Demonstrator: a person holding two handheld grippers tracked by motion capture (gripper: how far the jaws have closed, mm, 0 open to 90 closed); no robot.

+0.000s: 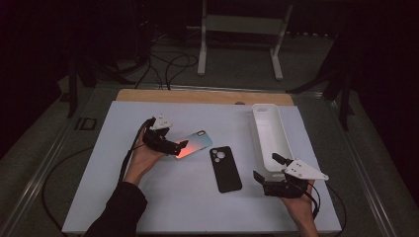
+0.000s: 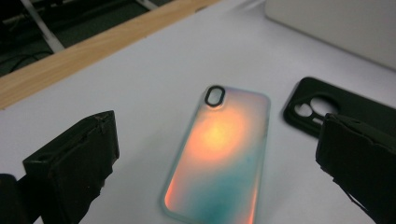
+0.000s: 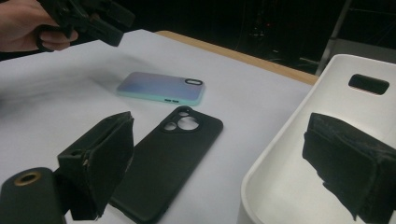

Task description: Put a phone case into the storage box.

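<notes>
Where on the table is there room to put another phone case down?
The white mat is bare in front of the black case, and behind the shiny case toward the wooden edge. It's crowded between the two cases and the white bin.

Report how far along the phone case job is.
Done: nothing; the white tray is empty. In hand: the left gripper hovers open over the iridescent case, not gripping. Left: that case and the black case both lie on the table; the right gripper waits open by the tray.
</notes>
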